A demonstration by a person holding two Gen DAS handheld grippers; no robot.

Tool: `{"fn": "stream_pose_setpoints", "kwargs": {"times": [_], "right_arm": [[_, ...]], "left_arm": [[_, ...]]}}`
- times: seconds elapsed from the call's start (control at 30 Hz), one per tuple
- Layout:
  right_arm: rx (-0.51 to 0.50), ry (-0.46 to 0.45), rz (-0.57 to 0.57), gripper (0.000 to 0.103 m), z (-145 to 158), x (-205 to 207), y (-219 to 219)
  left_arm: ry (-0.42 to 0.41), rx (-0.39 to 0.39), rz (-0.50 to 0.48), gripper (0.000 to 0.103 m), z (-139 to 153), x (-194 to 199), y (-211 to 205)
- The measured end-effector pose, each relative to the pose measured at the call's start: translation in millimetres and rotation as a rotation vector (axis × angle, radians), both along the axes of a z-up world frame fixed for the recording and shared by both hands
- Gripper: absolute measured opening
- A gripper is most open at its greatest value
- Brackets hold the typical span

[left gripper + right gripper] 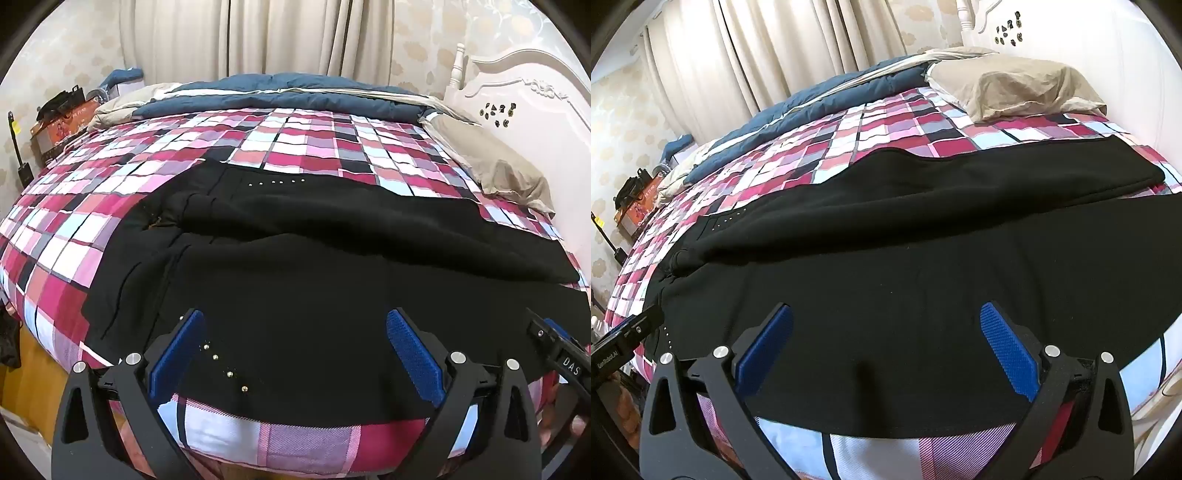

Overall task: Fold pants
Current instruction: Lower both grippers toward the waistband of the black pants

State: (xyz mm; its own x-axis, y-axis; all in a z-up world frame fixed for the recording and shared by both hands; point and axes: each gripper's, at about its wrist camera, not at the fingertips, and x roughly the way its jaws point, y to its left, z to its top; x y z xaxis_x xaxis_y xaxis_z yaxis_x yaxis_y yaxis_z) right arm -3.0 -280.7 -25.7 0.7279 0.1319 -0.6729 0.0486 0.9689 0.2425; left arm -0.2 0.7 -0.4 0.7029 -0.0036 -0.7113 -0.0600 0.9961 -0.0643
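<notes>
Black pants [314,266] are spread out on the checked bed cover [258,147], close to the near edge of the bed. They lie sideways, with the long way running from left to right. The waist end, with its small shiny studs [277,181], is at the left. The leg ends reach to the right, near the tan pillow [1015,85].

One leg is seen lying far and one near, with a soft ridge of cloth between them. The near leg's edge lies right in front of both grippers.

The left gripper [295,354] is held over the waist end, and another row of studs [221,363] is seen just beside its left blue pad. The right gripper [886,350] is held over the near leg, farther to the right. Both are spread wide, and nothing is pinched between the pads.

The cloth looks thick, soft and fuzzy. It is likely that the near edge must be grabbed at both spots and carried away over the far leg.
</notes>
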Motion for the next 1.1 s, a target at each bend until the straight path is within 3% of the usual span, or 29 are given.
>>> {"fn": "stream_pose_setpoints", "kwargs": {"times": [0.13, 0.53, 1.1], "right_arm": [[-0.005, -0.004, 0.003, 0.101, 0.2, 0.3, 0.8], [-0.004, 0.001, 0.005, 0.101, -1.7, -2.2, -0.9], [-0.013, 0.007, 0.007, 0.101, 1.5, 1.3, 5.4]], "left_arm": [[0.033, -0.008, 0.005, 0.098, -4.1, 6.6, 2.1], [0.033, 0.018, -0.001, 0.098, -14.6, -1.3, 2.9], [0.06, -0.012, -0.018, 0.098, -14.9, 3.2, 7.6]]}}
